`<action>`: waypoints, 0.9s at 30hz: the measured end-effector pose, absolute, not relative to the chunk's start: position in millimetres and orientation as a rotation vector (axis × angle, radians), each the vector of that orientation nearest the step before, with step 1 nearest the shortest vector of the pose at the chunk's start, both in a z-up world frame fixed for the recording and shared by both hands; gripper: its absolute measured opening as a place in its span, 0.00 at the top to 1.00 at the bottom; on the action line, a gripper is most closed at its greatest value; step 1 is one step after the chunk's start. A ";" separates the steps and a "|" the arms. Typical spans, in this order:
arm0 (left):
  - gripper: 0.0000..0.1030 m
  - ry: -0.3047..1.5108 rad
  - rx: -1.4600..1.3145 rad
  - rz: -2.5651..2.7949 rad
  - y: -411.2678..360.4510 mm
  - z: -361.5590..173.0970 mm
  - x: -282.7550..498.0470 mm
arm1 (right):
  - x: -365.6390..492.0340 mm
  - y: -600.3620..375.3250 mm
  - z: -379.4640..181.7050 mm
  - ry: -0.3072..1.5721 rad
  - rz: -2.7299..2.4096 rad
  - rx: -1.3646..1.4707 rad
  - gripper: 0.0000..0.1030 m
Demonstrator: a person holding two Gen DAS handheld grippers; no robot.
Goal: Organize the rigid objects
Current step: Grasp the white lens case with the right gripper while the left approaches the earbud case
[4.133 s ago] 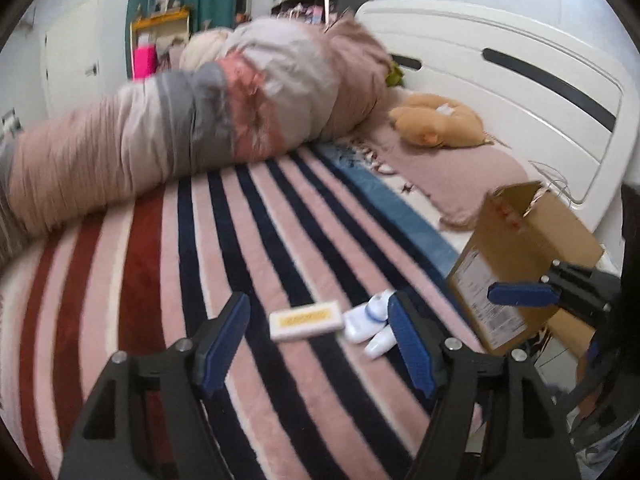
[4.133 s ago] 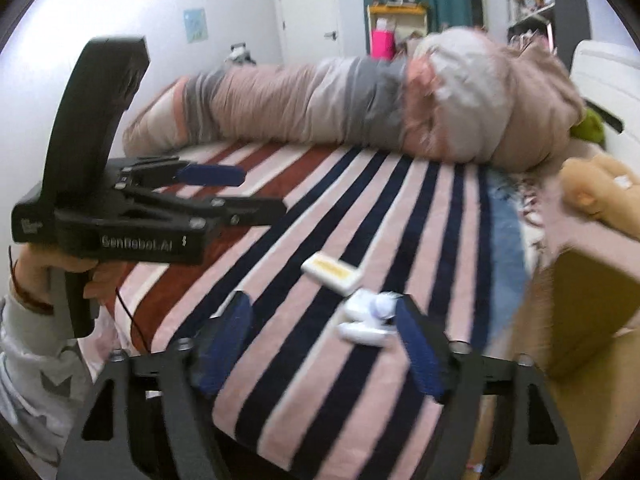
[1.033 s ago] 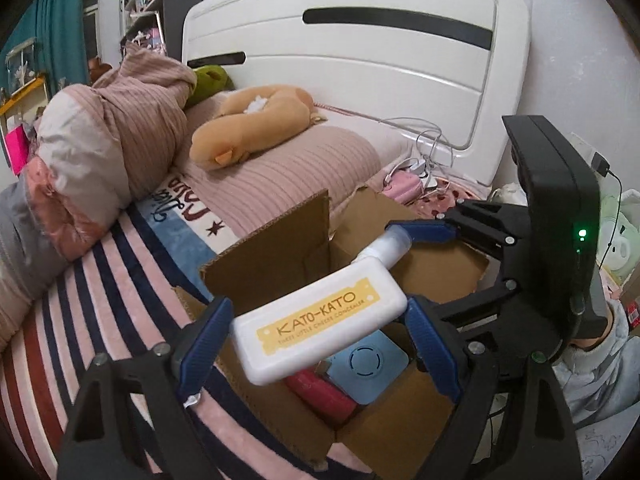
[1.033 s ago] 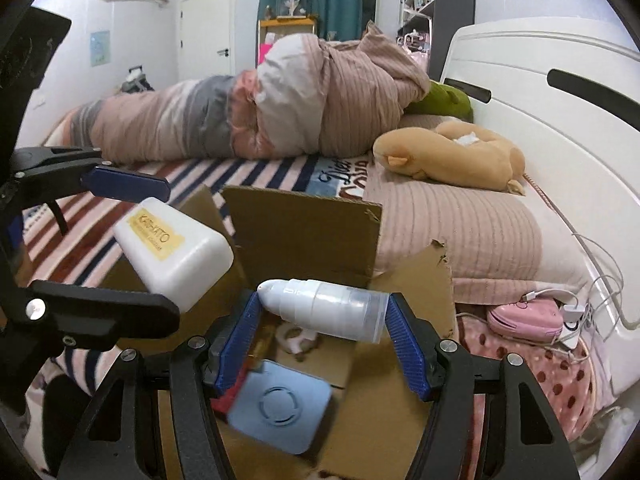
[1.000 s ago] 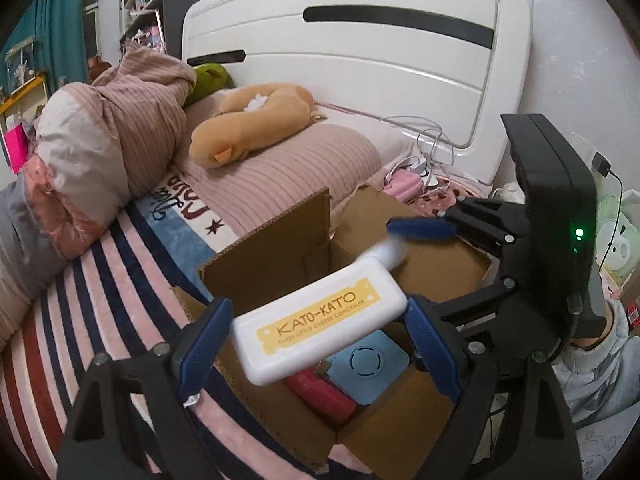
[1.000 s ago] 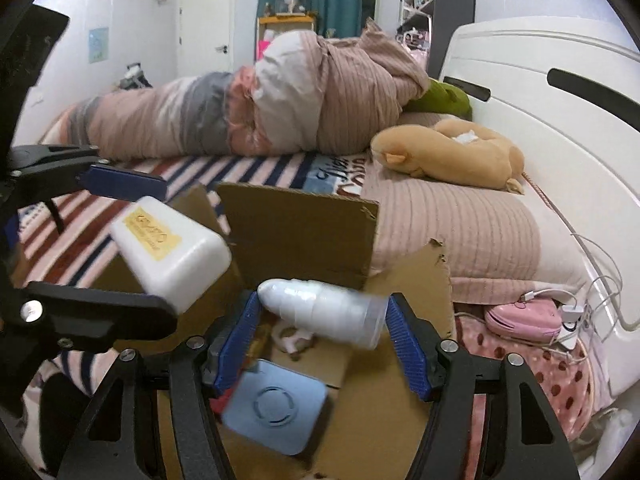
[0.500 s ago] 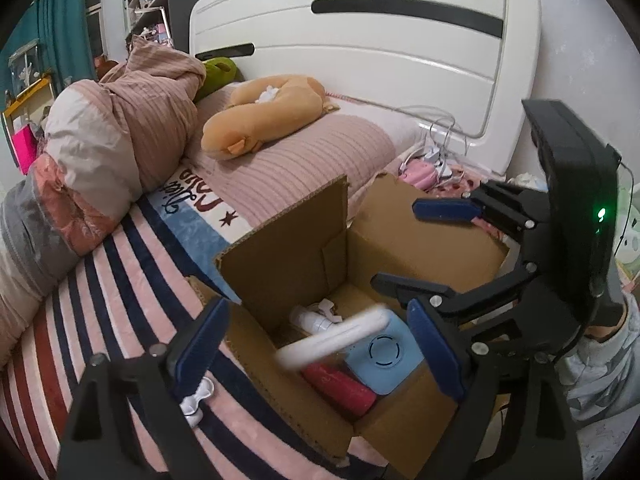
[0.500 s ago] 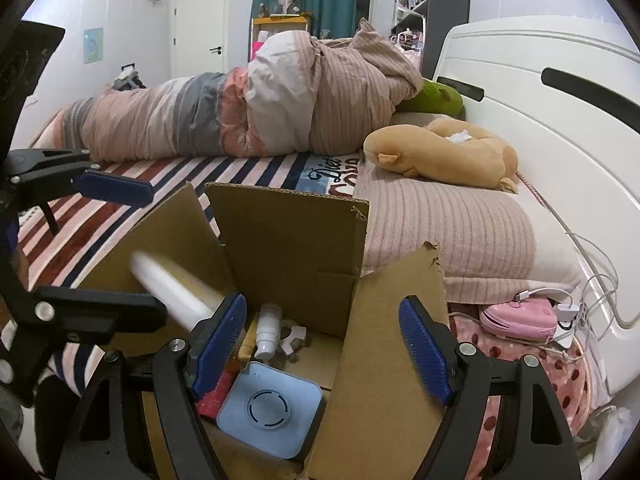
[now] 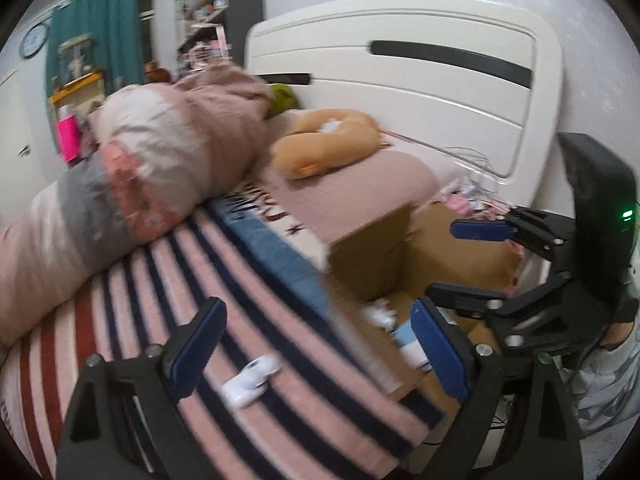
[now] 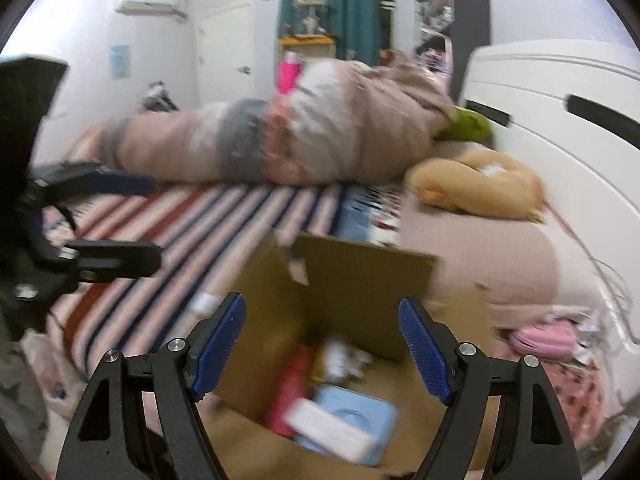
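Observation:
An open cardboard box [image 10: 360,280] stands at the bed's edge; it also shows in the left wrist view [image 9: 372,264]. Inside lie a white flat case [image 10: 332,428], a light blue square item [image 10: 356,412], a red bottle [image 10: 290,388] and a white bottle [image 10: 340,356]. A small white object [image 9: 250,376] lies on the striped blanket [image 9: 160,280]. My left gripper [image 9: 316,352] is open and empty above the blanket. My right gripper [image 10: 320,352] is open and empty above the box.
A rolled duvet [image 9: 140,168] and an orange plush toy [image 9: 328,148] lie at the back. The white headboard [image 9: 420,92] stands behind. A pink item [image 10: 544,336] and cables lie right of the box.
Both grippers have let go of the white case and the white bottle, which now lie in the box. The left gripper has swung left over the blanket.

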State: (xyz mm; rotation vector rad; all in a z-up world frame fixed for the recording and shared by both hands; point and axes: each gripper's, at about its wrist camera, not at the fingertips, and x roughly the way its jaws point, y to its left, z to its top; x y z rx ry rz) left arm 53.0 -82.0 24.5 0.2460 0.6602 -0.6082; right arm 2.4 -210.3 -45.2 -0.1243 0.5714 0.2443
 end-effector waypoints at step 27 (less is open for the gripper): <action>0.11 0.875 0.042 -0.568 83.6 -141.1 117.6 | 127.8 -81.7 -206.5 0.835 0.258 0.129 0.28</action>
